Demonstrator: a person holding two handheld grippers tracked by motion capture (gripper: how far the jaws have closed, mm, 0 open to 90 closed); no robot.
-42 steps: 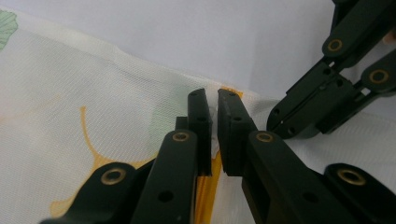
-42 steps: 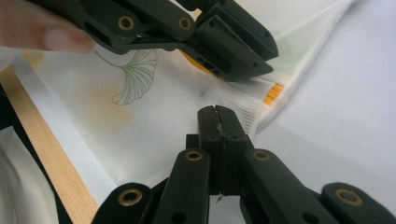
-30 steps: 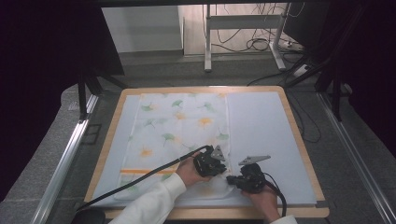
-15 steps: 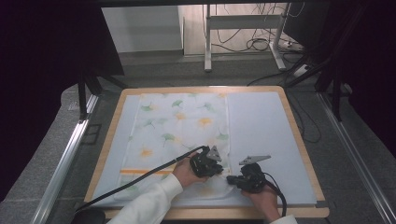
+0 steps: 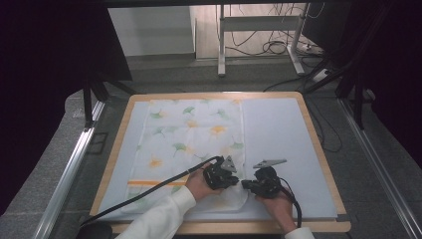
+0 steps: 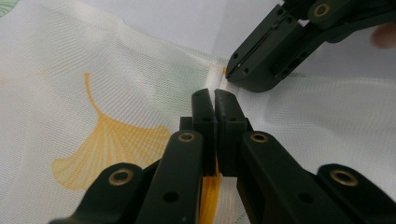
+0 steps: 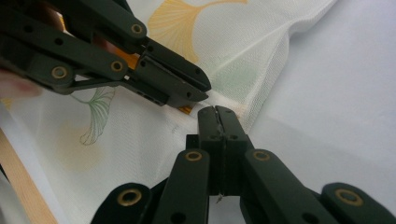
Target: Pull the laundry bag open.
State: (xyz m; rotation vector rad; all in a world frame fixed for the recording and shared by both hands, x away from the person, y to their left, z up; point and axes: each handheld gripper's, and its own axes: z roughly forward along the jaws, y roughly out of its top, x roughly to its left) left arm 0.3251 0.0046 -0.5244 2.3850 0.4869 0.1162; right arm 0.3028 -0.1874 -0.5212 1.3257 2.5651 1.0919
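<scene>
A: What is on the table?

B: A thin white cloth printed with ginkgo leaves [image 5: 191,142] lies spread on a pale mat [image 5: 278,129] inside a wooden-edged tray [image 5: 318,149]; most of it is flat, its near right corner bunched up.

A: And the tongs?

B: Both meet at that corner – the left gripper [image 5: 234,180] with jaws pressed together on the cloth's hem; the right gripper [image 5: 245,184] just beside it, jaws also closed, apparently pinching the same edge.

A: How far along?

B: Early, I judge – the corner is gripped; no fold is made; lifting and carrying it across remains.
</scene>
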